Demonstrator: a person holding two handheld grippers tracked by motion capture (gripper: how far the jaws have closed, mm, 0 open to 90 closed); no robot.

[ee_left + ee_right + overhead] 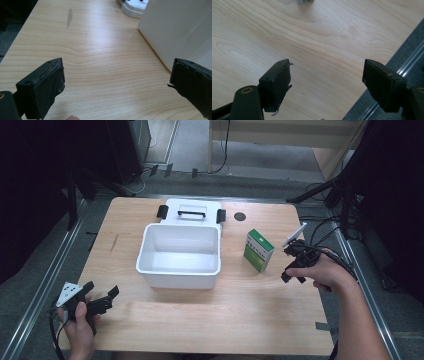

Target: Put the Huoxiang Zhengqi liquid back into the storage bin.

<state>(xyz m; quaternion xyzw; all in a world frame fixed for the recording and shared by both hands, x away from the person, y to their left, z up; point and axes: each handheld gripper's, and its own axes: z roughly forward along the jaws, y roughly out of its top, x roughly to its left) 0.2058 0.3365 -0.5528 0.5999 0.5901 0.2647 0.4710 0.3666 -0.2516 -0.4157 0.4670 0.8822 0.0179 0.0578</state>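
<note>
High view: a white bin sits mid-frame on the wood table, its lid w/ black handle and latches lying flat just behind it, and a green-and-white box stands upright just right of the bin, near but not touching. Left gripper is at lower left of the frame, held in a hand, jaws wide apart w/ nothing between them; left gripper view shows bare wood between its jaws and the bin wall at upper right. Right gripper is at center right, just right of the box, in the other hand; right gripper view shows its jaws spread wide, empty, over the table edge.
</note>
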